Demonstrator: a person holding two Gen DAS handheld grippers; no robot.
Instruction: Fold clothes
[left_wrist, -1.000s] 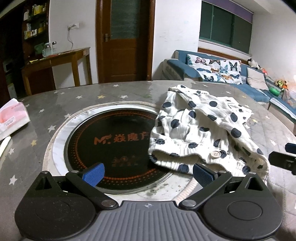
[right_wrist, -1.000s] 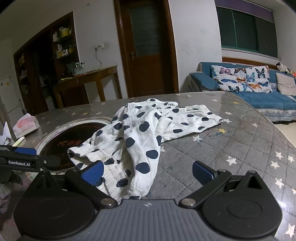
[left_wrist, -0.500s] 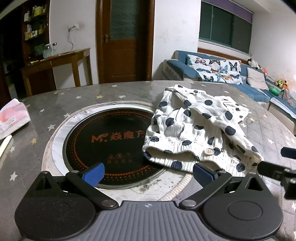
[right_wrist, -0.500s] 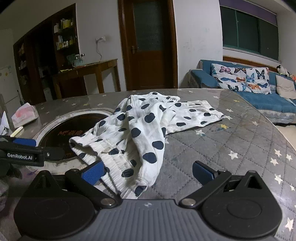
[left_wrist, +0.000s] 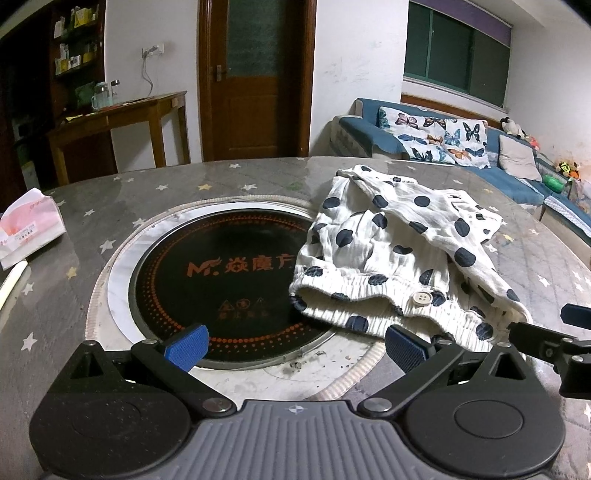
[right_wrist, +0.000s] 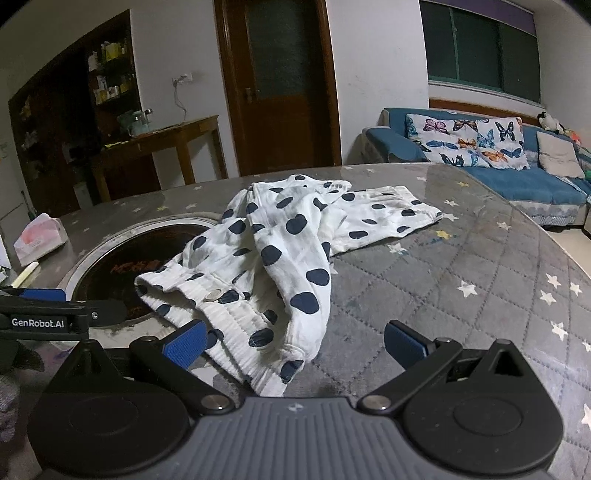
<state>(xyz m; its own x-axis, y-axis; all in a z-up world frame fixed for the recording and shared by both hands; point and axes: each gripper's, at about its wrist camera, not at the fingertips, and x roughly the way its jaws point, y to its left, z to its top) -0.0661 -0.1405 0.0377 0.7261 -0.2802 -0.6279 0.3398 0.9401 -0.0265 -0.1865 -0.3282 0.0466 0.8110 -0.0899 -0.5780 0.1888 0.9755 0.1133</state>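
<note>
From the left wrist camera, the left gripper (left_wrist: 295, 345) has its two blue-tipped fingers wide apart, with nothing between them. The white cotton pants with dark blue dots (left_wrist: 399, 266) lie in a loose heap on the grey quilted round table with little stars (left_wrist: 110, 218), and their ribbed waistband with a pale button (left_wrist: 422, 298) hangs over the right edge of the round black glass cooktop (left_wrist: 221, 284) set in the middle. A second ago the waistband was right up against the right finger; now the camera has pulled back a bit and more of the cooktop shows in front. I think that means the hands are backing up to get a better look before picking a spot to grab. The pants are bumpy and not folded flat. Orange writing on the cooktop starts with "M" and then has Chinese signs. A pink and white tissue pack (left_wrist: 29, 229) sits far to the left. From the right wrist camera, the right gripper (right_wrist: 295, 343) is spread wide too, with nothing pinched, and its left finger is just beside the near hem. One pant leg reaches away toward the blue sofa (right_wrist: 509, 177). Here too the pants look a little farther off than before. The left gripper's arm at the left edge reads "GenRobot.AI".
</note>
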